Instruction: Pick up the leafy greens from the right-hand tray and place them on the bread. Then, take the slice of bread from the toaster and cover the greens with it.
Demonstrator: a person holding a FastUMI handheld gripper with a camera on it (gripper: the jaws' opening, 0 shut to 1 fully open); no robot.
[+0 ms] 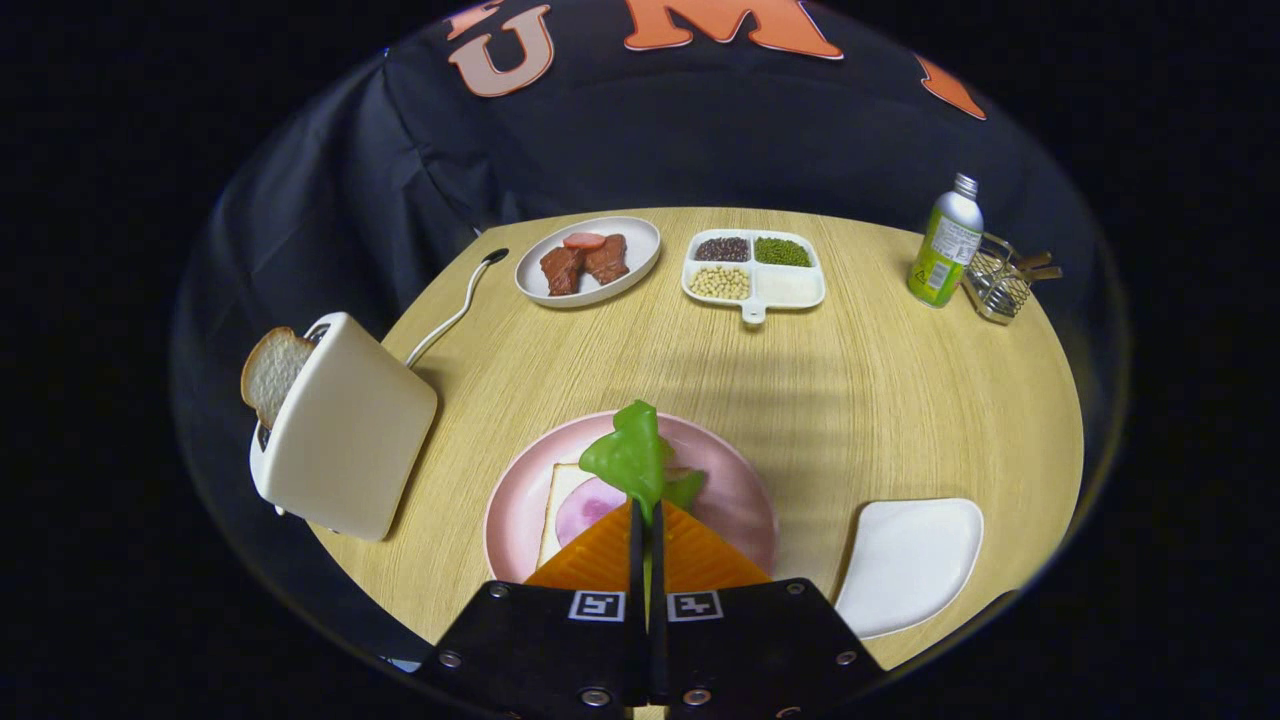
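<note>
My gripper [646, 518] is shut on the leafy greens [632, 455], whose green leaf sticks up beyond the orange fingers [600, 555]. It hangs over a pink plate [745, 500] that holds a bread slice [558, 500] with a pink round of meat [585, 505] on it. To the left of the plate stands a cream toaster [345, 440], tilted in this view, with a second bread slice [270, 372] poking out of its slot. To the right of the plate lies a bare white tray [908, 565].
At the table's far side are a white plate of red meat pieces [590, 262] and a divided dish of beans and grains [755, 268]. A green bottle [944, 245] and a wire basket [1000, 280] stand far right. The toaster's white cord [450, 315] runs back.
</note>
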